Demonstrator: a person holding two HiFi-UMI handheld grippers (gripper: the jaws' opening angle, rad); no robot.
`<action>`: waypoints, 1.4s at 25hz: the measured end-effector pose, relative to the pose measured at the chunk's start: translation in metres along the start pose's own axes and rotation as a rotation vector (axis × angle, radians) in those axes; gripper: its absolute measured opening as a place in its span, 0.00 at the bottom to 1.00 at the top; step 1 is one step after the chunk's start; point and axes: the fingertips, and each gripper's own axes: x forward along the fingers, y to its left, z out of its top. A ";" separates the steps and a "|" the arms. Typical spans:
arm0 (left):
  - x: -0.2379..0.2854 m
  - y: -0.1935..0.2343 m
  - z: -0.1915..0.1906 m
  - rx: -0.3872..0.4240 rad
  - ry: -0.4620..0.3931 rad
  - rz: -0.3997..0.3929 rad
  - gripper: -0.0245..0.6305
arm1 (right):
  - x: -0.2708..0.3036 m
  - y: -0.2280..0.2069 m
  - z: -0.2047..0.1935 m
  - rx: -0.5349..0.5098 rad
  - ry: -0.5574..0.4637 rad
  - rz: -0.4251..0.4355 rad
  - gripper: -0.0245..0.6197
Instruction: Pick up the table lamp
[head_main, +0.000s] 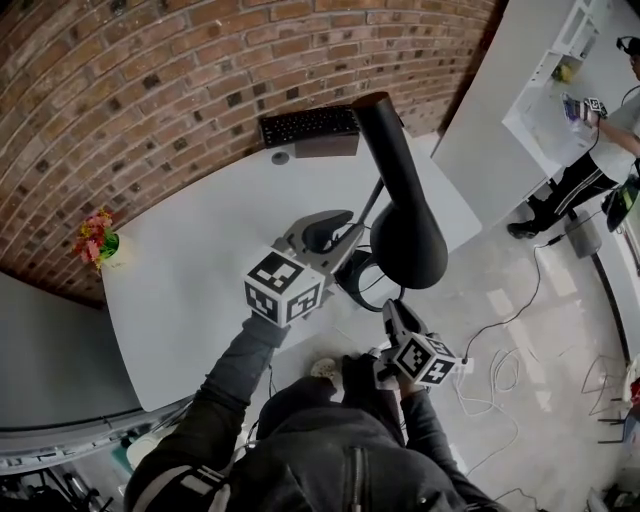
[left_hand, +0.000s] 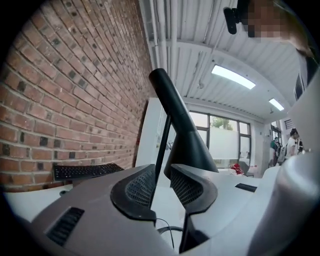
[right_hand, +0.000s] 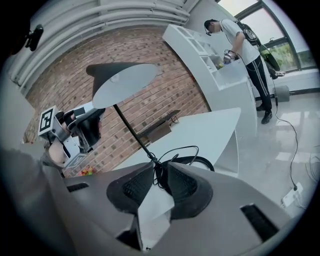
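The black table lamp (head_main: 408, 240) stands on the white table (head_main: 200, 250), its cone shade hanging low over the table's near edge. My left gripper (head_main: 350, 232) points level at the lamp's thin stem (left_hand: 164, 140). In the left gripper view the stem runs between the jaws of this gripper (left_hand: 161, 175), close along the left pad with a gap to the right pad. It is open. My right gripper (head_main: 388, 308) sits lower, near the lamp's ring base (right_hand: 202, 161). Its jaws (right_hand: 161, 172) stand a narrow slit apart, with the stem's foot and black cord in line with the slit.
A black keyboard (head_main: 308, 125) lies at the back by the brick wall. A small flower pot (head_main: 95, 240) stands at the table's left end. A person (head_main: 600, 150) stands at a white counter on the right. White cables (head_main: 500, 370) lie on the floor.
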 end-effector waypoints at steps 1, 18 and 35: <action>0.003 0.003 0.003 0.008 0.002 -0.002 0.19 | 0.002 -0.003 0.001 0.014 0.004 0.005 0.17; 0.040 0.010 0.031 0.081 0.040 -0.083 0.29 | 0.036 -0.086 -0.052 0.353 0.131 -0.106 0.30; 0.043 0.003 0.044 0.149 0.033 -0.125 0.21 | 0.046 -0.114 -0.071 0.500 0.114 -0.225 0.30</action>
